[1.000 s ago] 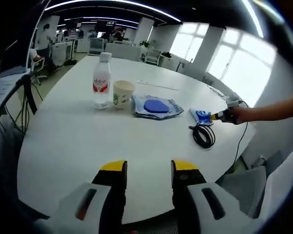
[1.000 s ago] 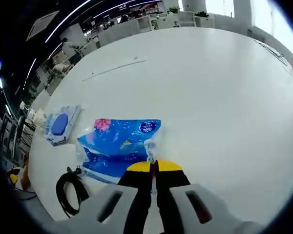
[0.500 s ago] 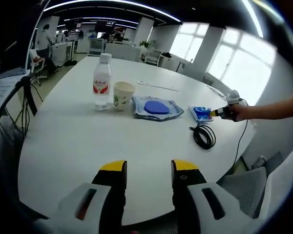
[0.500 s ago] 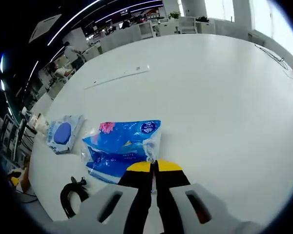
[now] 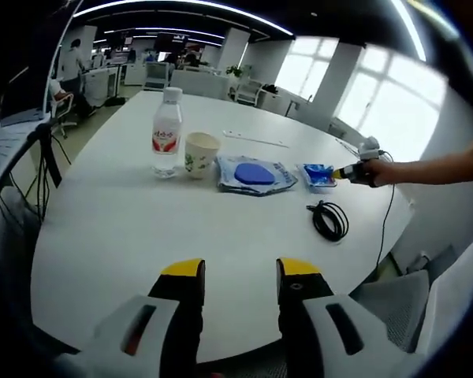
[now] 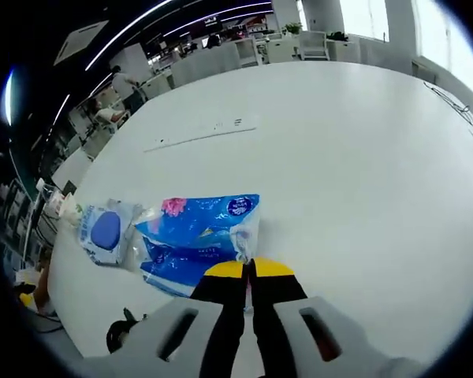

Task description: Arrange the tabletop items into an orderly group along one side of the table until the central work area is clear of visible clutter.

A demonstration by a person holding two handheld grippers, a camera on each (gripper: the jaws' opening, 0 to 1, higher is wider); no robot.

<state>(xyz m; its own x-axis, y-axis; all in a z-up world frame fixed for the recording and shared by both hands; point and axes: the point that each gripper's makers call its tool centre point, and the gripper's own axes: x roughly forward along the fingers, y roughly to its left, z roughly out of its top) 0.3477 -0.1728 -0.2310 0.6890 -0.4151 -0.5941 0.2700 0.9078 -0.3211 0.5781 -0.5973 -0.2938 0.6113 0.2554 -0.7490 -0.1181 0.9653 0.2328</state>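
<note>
1. Right gripper (image 6: 249,266): yellow-tipped jaws pressed together, pinching the near edge of the blue pack (image 6: 199,236), which lies flat on the white table (image 6: 339,157).
2. Seen from the left gripper view, right gripper (image 5: 348,172) held in a hand (image 5: 377,171) at the table's far right edge, touching the blue pack (image 5: 318,175).
3. Left gripper (image 5: 240,277): jaws parted with a clear gap, nothing between them, hovering over the near edge of the table (image 5: 126,236).
4. Row along the far side in the left gripper view: bottle (image 5: 166,132) with red label, upright; paper cup (image 5: 200,153) just beside it, upright; wipes pack (image 5: 255,174) with a blue oval lid, lying flat next to the cup; then the blue pack, close by the wipes pack.
5. Black cable (image 5: 329,220) coiled, near the blue pack but apart from it, closer to the camera.
6. In the right gripper view, wipes pack (image 6: 106,231) just beside the blue pack, edges nearly touching or overlapping; cannot tell which. Cable (image 6: 124,332) partly visible at the lower left.
7. Thin white strip (image 6: 202,132) lying farther out on the table, well apart from the packs.
</note>
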